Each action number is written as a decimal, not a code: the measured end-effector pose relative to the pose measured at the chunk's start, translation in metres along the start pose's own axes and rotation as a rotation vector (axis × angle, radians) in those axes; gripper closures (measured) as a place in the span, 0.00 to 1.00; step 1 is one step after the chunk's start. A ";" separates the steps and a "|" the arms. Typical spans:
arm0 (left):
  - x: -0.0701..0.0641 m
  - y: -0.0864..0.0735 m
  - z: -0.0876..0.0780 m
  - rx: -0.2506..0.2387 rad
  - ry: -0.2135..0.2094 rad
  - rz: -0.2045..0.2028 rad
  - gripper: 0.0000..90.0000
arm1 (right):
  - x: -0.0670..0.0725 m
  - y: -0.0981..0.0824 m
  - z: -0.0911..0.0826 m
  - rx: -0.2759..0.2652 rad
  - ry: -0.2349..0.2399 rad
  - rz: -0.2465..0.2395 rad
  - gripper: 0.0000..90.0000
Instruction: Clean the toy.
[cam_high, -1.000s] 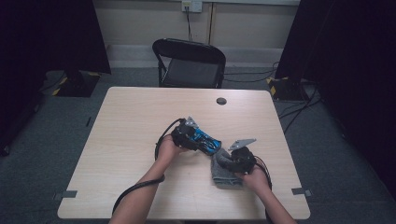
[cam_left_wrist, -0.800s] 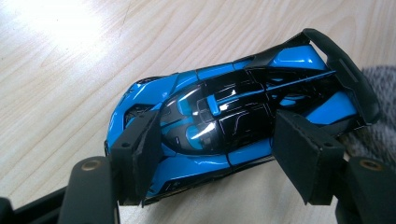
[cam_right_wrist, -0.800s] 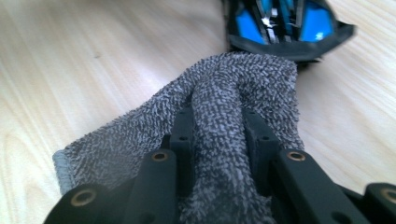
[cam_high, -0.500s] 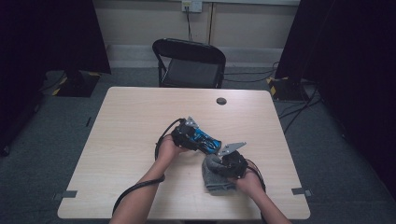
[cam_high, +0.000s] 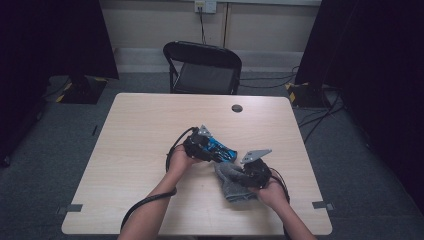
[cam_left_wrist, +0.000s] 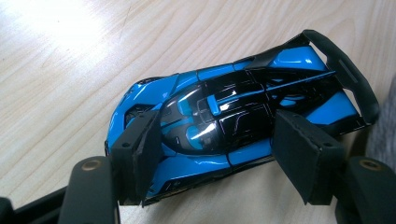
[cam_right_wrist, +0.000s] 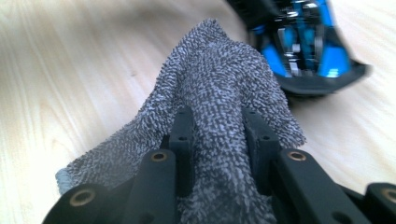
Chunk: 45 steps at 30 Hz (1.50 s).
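Two colours mark the toy car (cam_left_wrist: 224, 121), glossy blue and black with a rear wing; my left gripper (cam_left_wrist: 219, 154) clamps its flanks on the table (cam_high: 140, 130). My right gripper (cam_right_wrist: 219, 135) pinches the grey cloth (cam_right_wrist: 219, 93), now shifted nearer the car's tail than before.

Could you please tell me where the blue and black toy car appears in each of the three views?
High view: the toy car lies at the middle of the table, held by the left gripper.
Left gripper view: it fills the centre, between the two jaws.
Right gripper view: its tail sits at the top right, blurred.
Shared landmark: the grey cloth, beside the car.
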<state>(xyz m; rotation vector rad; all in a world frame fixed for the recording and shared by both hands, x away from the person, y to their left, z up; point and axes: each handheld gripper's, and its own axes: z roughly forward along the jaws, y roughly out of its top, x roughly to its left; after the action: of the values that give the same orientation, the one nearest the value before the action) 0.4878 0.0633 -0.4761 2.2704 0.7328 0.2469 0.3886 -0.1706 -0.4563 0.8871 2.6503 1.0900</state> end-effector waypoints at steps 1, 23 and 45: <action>0.000 0.000 0.000 0.000 0.000 0.000 0.37 | -0.003 0.000 -0.003 -0.004 -0.006 0.008 0.77; 0.000 0.000 0.000 0.001 -0.002 0.009 0.37 | -0.042 -0.013 -0.035 -0.070 -0.121 0.107 0.76; -0.001 0.001 0.000 0.005 -0.003 0.013 0.37 | -0.069 -0.024 -0.008 0.011 -0.229 0.170 0.76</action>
<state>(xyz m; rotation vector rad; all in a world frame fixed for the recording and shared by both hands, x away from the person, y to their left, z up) 0.4878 0.0624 -0.4758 2.2805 0.7185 0.2483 0.4313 -0.2283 -0.4730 1.1803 2.4327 0.9437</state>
